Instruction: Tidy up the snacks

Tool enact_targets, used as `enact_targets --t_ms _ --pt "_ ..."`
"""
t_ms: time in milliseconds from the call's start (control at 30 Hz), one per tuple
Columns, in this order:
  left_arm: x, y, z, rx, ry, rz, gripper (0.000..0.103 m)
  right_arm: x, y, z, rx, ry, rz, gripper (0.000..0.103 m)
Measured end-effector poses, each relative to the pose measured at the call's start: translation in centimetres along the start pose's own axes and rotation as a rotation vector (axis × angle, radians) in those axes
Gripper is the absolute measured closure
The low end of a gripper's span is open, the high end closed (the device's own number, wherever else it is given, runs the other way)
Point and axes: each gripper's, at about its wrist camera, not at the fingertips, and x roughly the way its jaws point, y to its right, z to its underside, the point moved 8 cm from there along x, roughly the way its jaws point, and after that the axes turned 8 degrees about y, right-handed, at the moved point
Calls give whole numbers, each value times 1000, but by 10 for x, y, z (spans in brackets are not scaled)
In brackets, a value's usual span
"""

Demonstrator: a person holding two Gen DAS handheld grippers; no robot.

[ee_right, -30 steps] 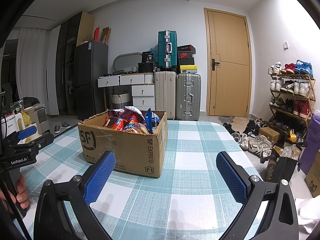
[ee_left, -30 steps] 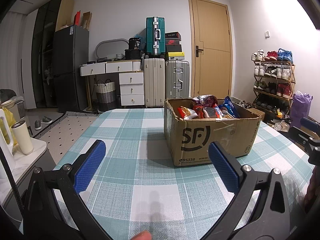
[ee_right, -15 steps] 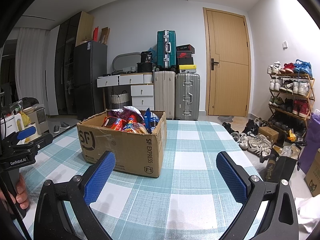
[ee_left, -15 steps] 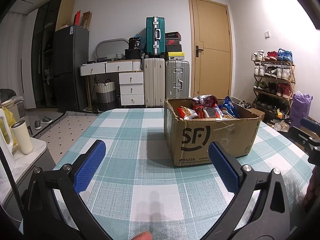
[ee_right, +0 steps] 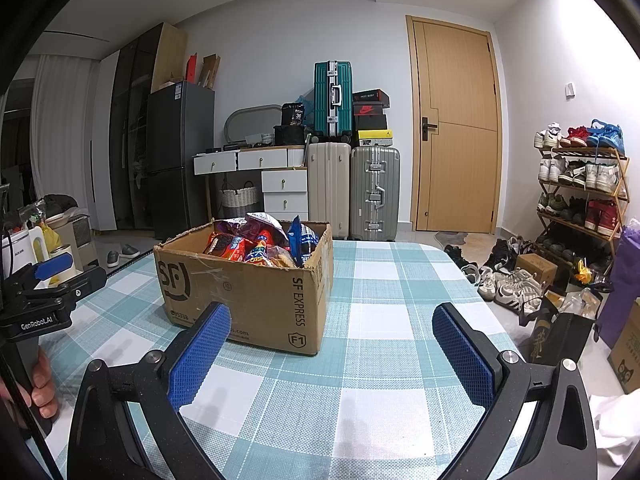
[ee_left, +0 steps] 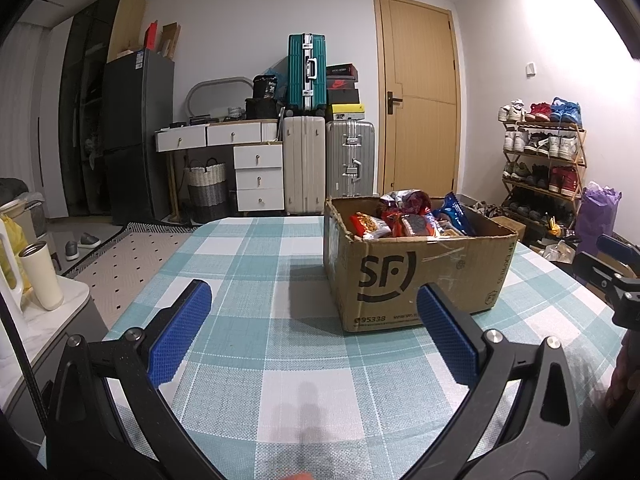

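My left tool (ee_left: 314,320) and right tool (ee_right: 332,344) hover low over the checked desk (ee_left: 260,264), both spread wide and empty, ready to reach. Ahead stands the cardboard box (ee_right: 256,292), packets of snacks (ee_right: 260,246) heaped loosely inside it; I see none out on the cloth.
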Motion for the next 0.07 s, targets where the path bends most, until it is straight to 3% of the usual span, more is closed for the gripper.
enact_targets --t_ms 67 --pt "-1 -2 0 -6 3 -10 0 0 0 0 0 0 0 0"
